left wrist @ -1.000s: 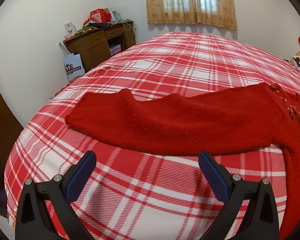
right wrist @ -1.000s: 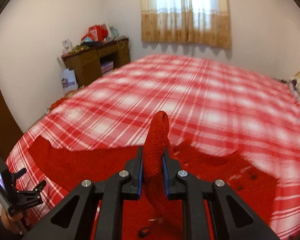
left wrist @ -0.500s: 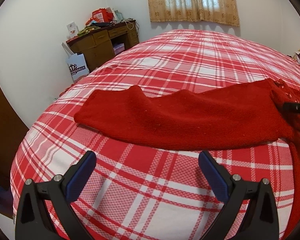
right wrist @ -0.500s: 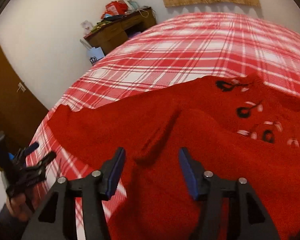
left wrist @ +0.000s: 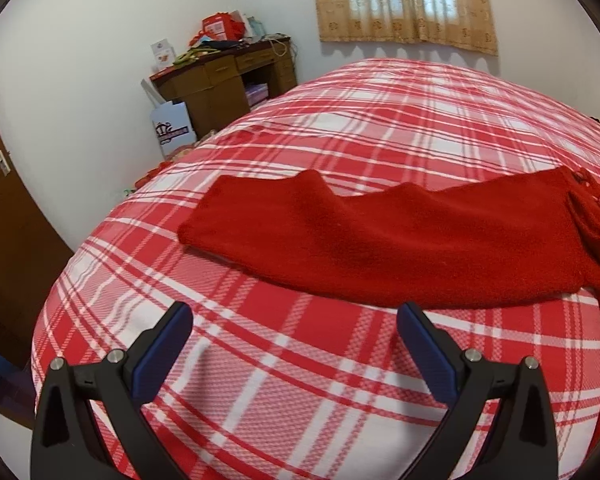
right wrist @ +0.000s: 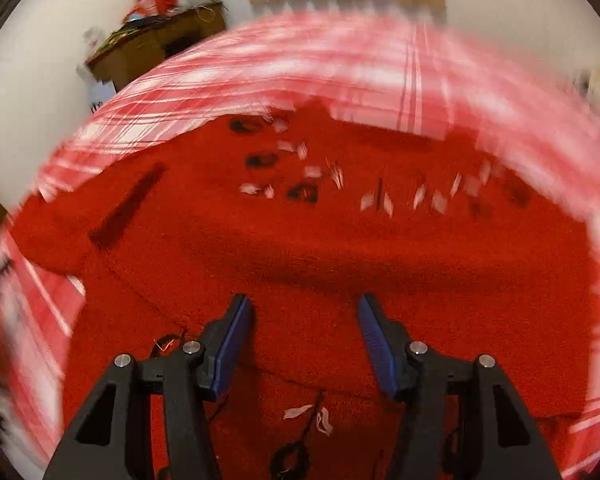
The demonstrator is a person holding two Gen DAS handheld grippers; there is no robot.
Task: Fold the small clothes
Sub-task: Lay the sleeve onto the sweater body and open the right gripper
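A red sweater point(left wrist: 380, 248) lies spread on the bed point(left wrist: 380, 120), over its plaid cover. From the left tool point(left wrist: 296, 344) it reads as a long band running left to right across the view, ahead of the tips and apart from them, with a strip of bare plaid between. Its free left end is a sleeve point(left wrist: 240, 216), lying flat and pointing toward the bed's left edge. The band thickens toward the right, where the body with its dark and white trim begins.

The left tool is wide open and holds nothing, and it hovers low over the cover, pointing at the near hem of the band.

The right tool point(right wrist: 304, 328) is also spread, with nothing between its pads. It sits directly above the sweater's body point(right wrist: 300, 240), looking steeply down. That view is smeared by motion, so whether the tips touch the knit I cannot tell; they seem just above it.

The sleeve's long axis lies crosswise to the left tool, and that tool is the nearer one to the sleeve end. A likely next move is a short reach forward and left to pinch the cuff, then carry it right over the body.
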